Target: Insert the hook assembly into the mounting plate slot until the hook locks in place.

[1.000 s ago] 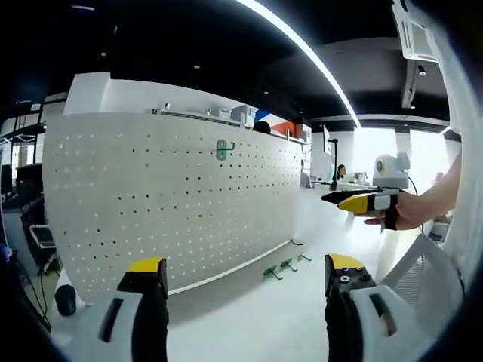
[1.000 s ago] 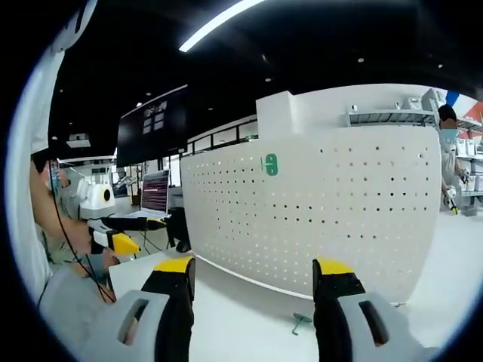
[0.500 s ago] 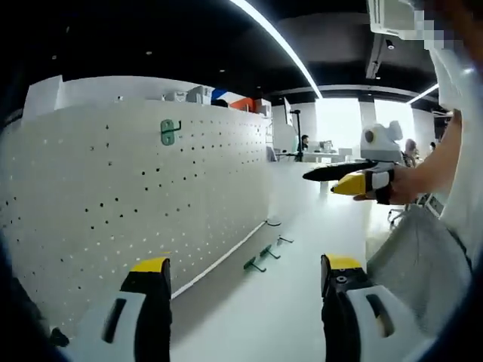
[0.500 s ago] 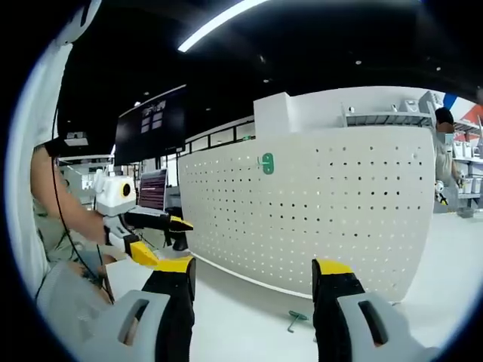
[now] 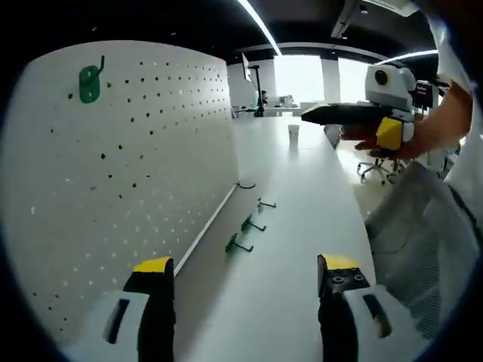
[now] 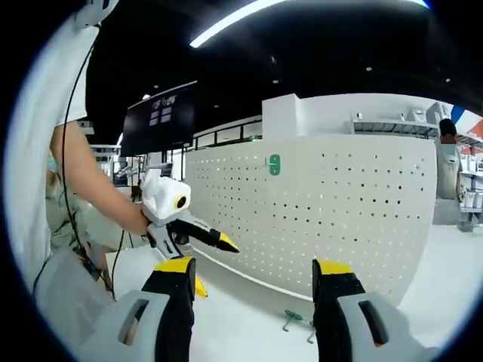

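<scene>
Swinging round since a second ago, our left gripper (image 5: 241, 275) now looks along the white pegboard (image 5: 136, 151) instead of square at it, and in the right gripper view it has risen from low at the left edge to just over the table (image 6: 249, 324). Both pairs of jaws stand wide apart and hold nothing. Our right gripper (image 6: 247, 275) faces the board, and it also shows at the upper right of the left gripper view, where we cannot tell its jaws. One green hook (image 5: 89, 79) already hangs high on the board. Several loose hooks (image 5: 240, 243) lie on the table just beside the board's foot, well apart from our jaws. We judge the task barely begun: a hook must be picked up, carried to a slot and pushed in until it locks.
</scene>
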